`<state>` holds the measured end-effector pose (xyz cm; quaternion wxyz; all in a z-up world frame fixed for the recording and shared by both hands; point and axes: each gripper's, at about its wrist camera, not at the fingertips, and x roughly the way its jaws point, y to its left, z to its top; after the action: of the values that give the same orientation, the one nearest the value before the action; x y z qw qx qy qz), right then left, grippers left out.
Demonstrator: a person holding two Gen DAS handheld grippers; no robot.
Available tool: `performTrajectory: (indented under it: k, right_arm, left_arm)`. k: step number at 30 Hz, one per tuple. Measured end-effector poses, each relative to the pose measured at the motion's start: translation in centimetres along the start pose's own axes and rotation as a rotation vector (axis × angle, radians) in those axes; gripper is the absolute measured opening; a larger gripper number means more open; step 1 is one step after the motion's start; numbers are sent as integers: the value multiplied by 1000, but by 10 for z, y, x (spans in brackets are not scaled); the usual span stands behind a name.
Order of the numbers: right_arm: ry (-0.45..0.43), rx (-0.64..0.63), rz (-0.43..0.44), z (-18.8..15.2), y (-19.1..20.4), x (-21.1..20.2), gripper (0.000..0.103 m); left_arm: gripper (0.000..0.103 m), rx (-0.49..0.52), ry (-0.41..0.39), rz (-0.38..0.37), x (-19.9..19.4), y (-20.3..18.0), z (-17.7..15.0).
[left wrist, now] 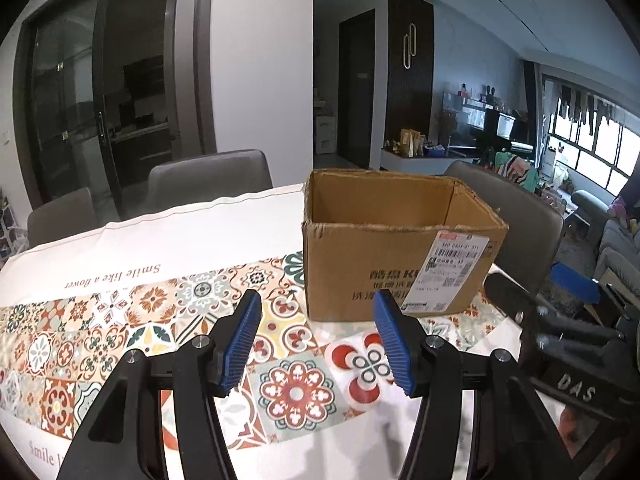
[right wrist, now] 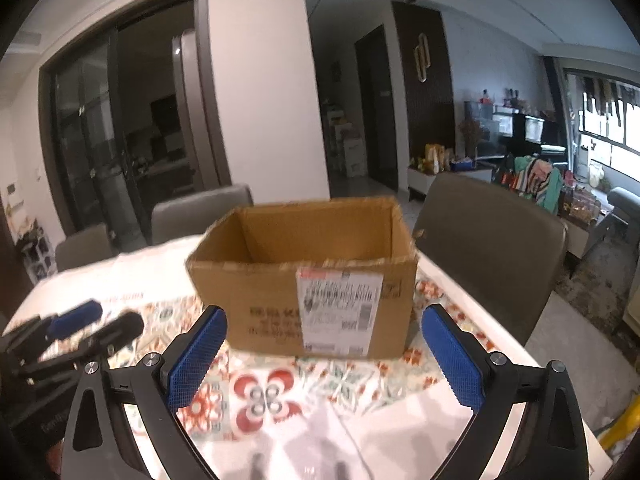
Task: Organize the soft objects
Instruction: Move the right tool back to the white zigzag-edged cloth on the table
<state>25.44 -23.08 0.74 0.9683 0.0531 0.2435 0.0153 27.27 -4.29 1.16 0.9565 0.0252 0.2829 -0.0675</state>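
On the table (left wrist: 168,224), in the left wrist view, we read "Smile like a flower" upside down on the cloth (left wrist: 120,276). Our left tongs (left wrist: 318,344) stand spread, pinching nothing, short of the open box (left wrist: 360,264). Its label (left wrist: 456,268) is too small to read. "DAS" shows on the right tongs (left wrist: 560,312) beside us. In the right wrist view, blurred, our right tongs (right wrist: 324,352) gape wide and empty before the box (right wrist: 272,292); its print is illegible. We see no soft objects; the box floor is hidden.

Brown cardboard box (left wrist: 384,264) on floral-tiled, orange-and-teal tablecloth (left wrist: 120,320); blue-padded black fingers (left wrist: 242,340).
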Motion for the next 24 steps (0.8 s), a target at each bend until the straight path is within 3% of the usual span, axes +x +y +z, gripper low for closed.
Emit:
performTrajectory:
  k: [6,17,24]
  right_arm:
    - [89,19,89,-23,-4,1,99]
    - [198,-42,45,-65,2,10,98]
    - [296,-72,51,-87,7,25,94]
  left_arm:
    - [59,-7,31,7,-6,-3,-25]
    - [61,-51,144,50,7,4,-64]
    - [70,-56,196,82,16,6,-81]
